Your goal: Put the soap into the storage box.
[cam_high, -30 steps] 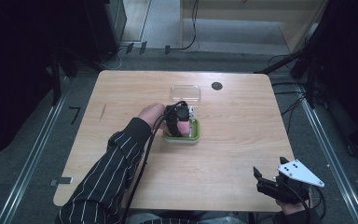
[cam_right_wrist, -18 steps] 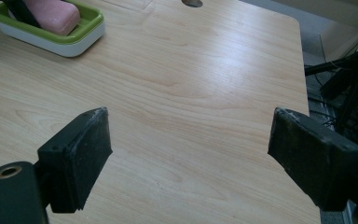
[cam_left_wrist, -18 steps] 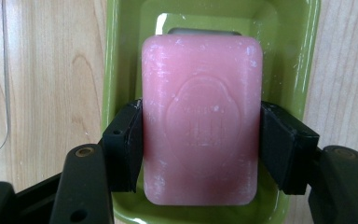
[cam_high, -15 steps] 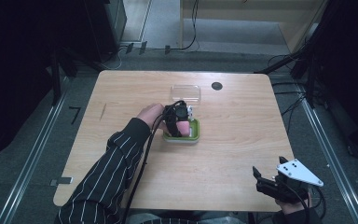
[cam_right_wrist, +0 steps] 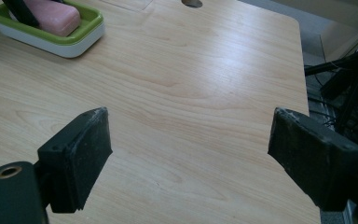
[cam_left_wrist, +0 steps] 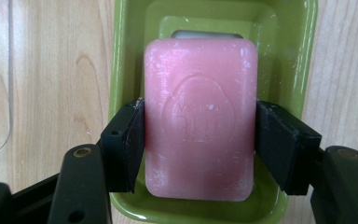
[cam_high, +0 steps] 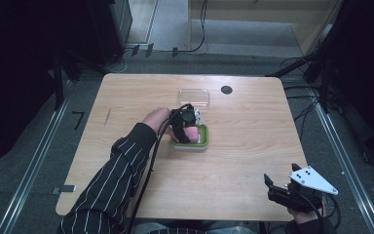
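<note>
Near the table (cam_high: pixel 126 97) centre, left gripper (cam_left_wrist: pixel 199 135) clamped on a pink soap bar (cam_left_wrist: pixel 199 119), both pads against its long sides, bar lying inside the green soap dish (cam_left_wrist: pixel 126 56). Clear lid (cam_high: pixel 194 97) just beyond, toward the far edge. Apparently mid-placement or mid-pickup; cannot tell which. Next: either releasing cleanly or lifting straight up. Right gripper (cam_right_wrist: pixel 191 154) spread wide, unloaded, over the near right corner.

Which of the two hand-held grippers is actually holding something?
The left hand-held gripper, over the green soap dish: its jaws press both sides of the pink soap bar. The right hand-held gripper is wide open above bare table near the front corner.
</note>
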Available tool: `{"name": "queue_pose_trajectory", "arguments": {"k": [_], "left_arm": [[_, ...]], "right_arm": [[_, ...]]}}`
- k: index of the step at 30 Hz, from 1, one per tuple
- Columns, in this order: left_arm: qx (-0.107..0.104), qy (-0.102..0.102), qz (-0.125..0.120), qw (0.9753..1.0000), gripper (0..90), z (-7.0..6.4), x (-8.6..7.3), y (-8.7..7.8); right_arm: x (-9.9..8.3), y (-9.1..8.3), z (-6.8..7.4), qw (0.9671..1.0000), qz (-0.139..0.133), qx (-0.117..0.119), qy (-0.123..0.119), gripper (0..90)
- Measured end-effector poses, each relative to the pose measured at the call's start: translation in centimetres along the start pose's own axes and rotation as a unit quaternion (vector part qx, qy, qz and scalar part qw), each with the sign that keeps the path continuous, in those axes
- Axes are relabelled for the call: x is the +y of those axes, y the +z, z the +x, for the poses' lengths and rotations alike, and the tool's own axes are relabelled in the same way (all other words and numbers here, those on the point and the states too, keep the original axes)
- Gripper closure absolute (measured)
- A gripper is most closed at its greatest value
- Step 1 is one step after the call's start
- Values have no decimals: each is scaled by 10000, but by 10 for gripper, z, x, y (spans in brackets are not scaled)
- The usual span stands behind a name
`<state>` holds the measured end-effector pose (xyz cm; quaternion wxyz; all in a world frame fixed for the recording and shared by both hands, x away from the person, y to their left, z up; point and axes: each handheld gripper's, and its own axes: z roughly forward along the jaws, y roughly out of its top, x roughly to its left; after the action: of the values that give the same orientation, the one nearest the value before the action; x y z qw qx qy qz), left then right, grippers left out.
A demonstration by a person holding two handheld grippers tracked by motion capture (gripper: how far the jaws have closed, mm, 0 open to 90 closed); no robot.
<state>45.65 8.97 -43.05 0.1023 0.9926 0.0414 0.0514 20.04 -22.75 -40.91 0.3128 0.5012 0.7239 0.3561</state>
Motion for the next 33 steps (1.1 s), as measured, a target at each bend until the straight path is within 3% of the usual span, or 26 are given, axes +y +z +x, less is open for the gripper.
{"name": "queue_pose_trajectory", "arguments": {"k": [7, 16, 23, 33], "left_arm": [[-27, -143, 9, 9999, 315, 0, 0, -5], [-50, -408, 62, 9991, 160, 0, -3, -12], [-14, -590, 145, 9982, 133, -1, -6, -14], [0, -791, 365, 9962, 71, -13, -20, -23]], "right_arm": [[0, 0, -1, 10000, -15, 2, 12, 135], [-1, 4, -5, 10000, -20, 47, 38, 135], [-1, 5, -5, 10000, -23, 75, 33, 135], [1, 2, 0, 9999, -46, 89, -22, 135]]}}
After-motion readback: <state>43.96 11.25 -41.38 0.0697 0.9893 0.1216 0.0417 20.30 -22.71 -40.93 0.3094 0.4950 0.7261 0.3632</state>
